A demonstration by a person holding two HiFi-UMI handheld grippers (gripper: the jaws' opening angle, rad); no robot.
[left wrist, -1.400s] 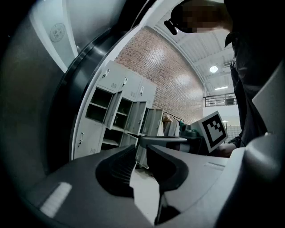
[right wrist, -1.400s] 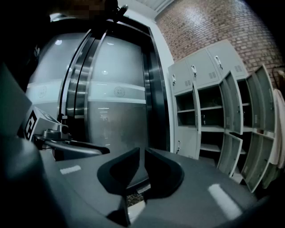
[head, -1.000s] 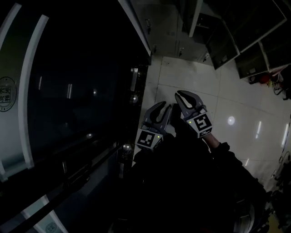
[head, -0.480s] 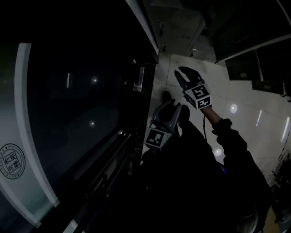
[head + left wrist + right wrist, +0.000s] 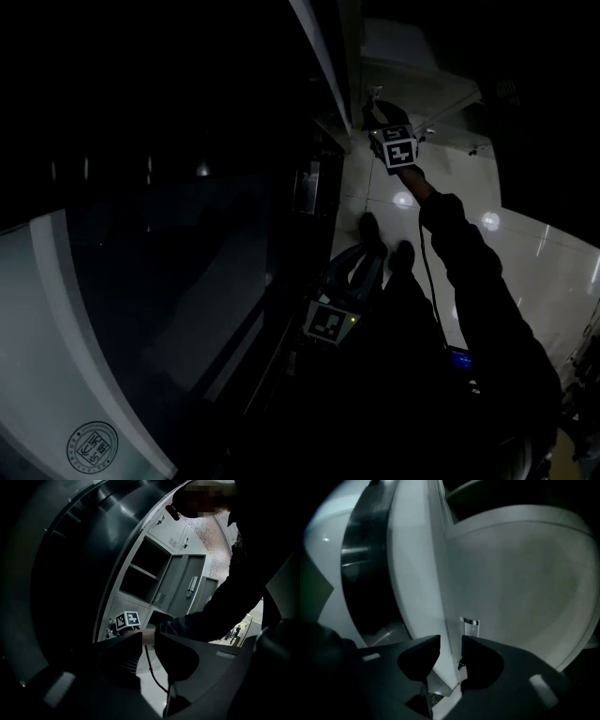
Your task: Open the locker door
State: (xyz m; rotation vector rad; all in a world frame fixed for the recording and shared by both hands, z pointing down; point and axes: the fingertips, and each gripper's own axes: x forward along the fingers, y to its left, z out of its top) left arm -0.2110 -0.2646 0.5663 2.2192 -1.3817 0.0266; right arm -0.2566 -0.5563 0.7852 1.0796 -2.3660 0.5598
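The scene is very dim. In the right gripper view, a grey locker door (image 5: 520, 583) with a small metal handle (image 5: 469, 626) fills the frame. Its pale front edge (image 5: 440, 597) runs down between the jaws of my right gripper (image 5: 451, 646). Those jaws are opening, with a thin gap showing beside the edge. In the head view the right gripper (image 5: 377, 112) is stretched far out at the lockers, arm extended. My left gripper (image 5: 364, 261) hangs low near the body, open and holding nothing. The left gripper view (image 5: 150, 644) shows the right gripper's marker cube (image 5: 127, 619) at a bottom locker.
A dark glass panel with a white frame (image 5: 141, 281) and a round emblem (image 5: 92, 447) fills the left. A glossy tiled floor (image 5: 534, 253) lies to the right, with the person's shoes (image 5: 370, 230) on it. One locker compartment (image 5: 140, 573) stands open beside its swung-out door (image 5: 187, 590).
The right gripper has moved up and away from the left one to the lockers, and its arm has stretched out. The left gripper has dropped lower in the view. The head view has swung.
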